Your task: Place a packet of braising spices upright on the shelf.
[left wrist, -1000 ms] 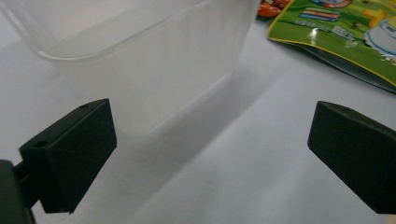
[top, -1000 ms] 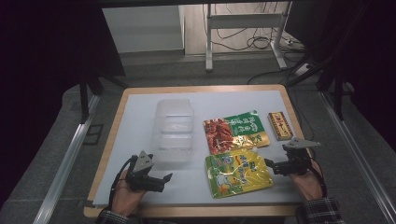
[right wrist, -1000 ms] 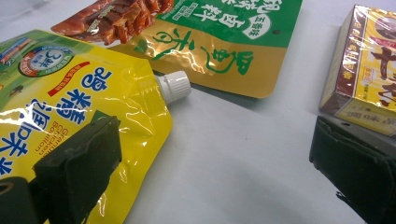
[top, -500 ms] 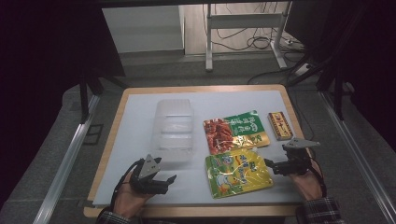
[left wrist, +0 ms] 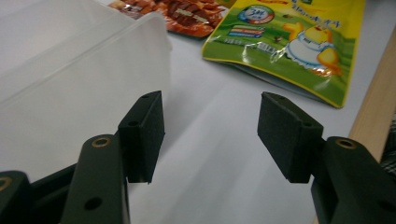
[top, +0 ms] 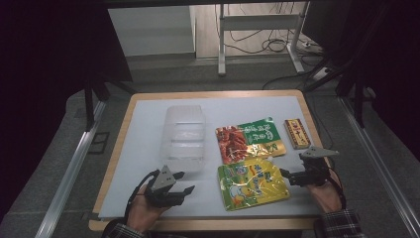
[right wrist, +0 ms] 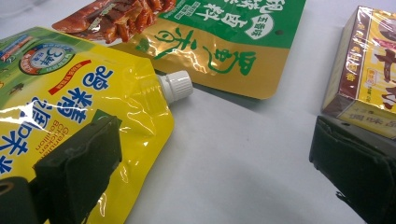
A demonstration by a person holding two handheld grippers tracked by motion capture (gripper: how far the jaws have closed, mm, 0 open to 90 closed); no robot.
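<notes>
Seen from the high view, the left gripper (top: pixel 179 184) sits at about seven o'clock on the table (top: pixel 148 124); its jaws have just been closing and now stand half spread with only bare white surface between the pads (left wrist: pixel 142 135). The clear plastic container (top: pixel 185 139) lies at roughly twelve to one o'clock from it, just beside its near end; the container's long axis runs away from the person, toward twelve. In the left gripper view its frosted wall (left wrist: pixel 84 93) rises just left of the left jaw, not between the two.

Further right, the yellow spouted pouch (top: pixel 252 182) lies flat at about five o'clock on the table; its long axis runs nearly nine to three, its white cap (right wrist: pixel 176 85) at the right end. The right gripper (top: pixel 286 174) lies level at three o'clock from the pouch, spread wide and holding nothing; one jaw overlaps the pouch's edge in its own view.

Judging by nearness, the right hand is placed for the pouch, the left for the container.
</notes>
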